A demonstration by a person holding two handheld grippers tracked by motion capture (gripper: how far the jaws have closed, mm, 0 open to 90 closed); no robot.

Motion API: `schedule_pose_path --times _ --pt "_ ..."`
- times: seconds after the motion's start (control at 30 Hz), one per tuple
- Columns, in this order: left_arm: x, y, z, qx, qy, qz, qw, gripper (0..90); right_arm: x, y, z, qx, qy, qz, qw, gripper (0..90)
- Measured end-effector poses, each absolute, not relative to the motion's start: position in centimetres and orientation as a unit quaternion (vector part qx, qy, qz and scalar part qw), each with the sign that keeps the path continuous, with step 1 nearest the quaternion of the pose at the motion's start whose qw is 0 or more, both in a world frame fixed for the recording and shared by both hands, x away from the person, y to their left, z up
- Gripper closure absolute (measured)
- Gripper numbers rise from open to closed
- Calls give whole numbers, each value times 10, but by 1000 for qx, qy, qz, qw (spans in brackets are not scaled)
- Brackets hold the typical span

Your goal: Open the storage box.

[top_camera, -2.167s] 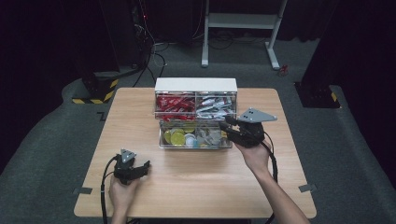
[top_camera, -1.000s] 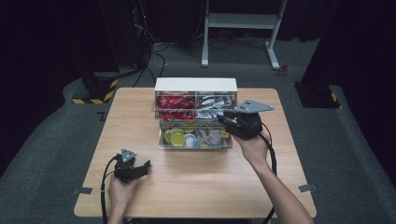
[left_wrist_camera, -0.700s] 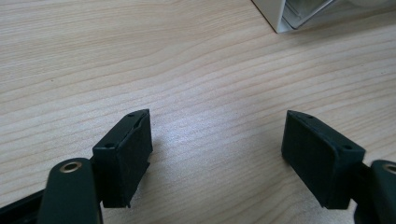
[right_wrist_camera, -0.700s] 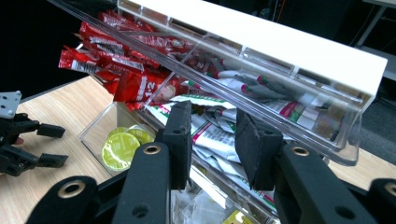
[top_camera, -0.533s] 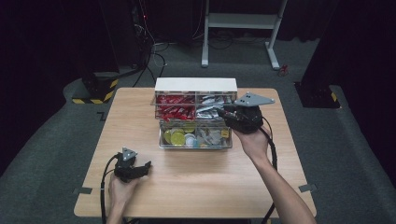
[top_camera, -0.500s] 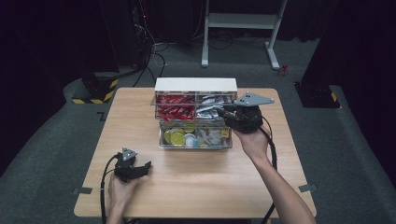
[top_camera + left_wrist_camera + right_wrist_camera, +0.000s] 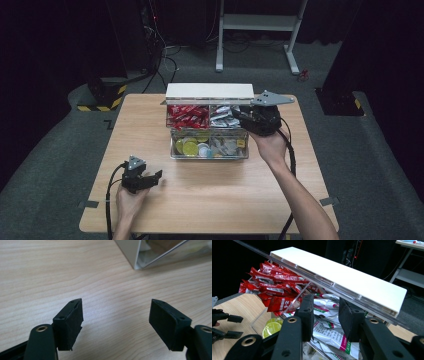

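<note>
A clear compartment box (image 7: 172, 150) stands mid-table with its white lid (image 7: 210, 92) raised at the back. It holds red sachets (image 7: 187, 114) back left, white sachets (image 7: 222, 116) back right and yellow-green capsules (image 7: 189, 146) front left. My right gripper (image 7: 240, 115) hovers over the back right compartment. In the right gripper view it (image 7: 325, 312) is partly open above the white sachets (image 7: 329, 332), with nothing between its jaws, beside the red sachets (image 7: 272, 285) and under the lid (image 7: 342, 275). My left gripper (image 7: 156, 176) rests open on the table (image 7: 116, 320).
The wooden table (image 7: 215, 200) has free room in front of the box and on both sides. A corner of the box (image 7: 140, 257) lies ahead of the left gripper. Dark floor, cables and a white stand (image 7: 260, 22) lie beyond the table's far edge.
My right gripper has moved from above the front right compartment back to above the back right one. The left gripper has stayed still.
</note>
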State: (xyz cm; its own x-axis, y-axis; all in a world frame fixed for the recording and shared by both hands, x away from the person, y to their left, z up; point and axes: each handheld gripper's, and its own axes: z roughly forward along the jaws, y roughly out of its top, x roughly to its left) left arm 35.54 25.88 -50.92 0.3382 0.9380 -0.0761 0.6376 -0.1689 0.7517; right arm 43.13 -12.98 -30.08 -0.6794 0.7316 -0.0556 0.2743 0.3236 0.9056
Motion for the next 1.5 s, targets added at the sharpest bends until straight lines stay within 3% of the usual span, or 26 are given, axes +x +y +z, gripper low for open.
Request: schedule_pose_path --times 0.83,1.5 --pt "360 254 -472 724 498 201 433 338 438 -129 -292 332 773 486 238 649" --pt "367 249 -408 721 453 205 482 366 443 -127 -287 336 773 480 244 648"
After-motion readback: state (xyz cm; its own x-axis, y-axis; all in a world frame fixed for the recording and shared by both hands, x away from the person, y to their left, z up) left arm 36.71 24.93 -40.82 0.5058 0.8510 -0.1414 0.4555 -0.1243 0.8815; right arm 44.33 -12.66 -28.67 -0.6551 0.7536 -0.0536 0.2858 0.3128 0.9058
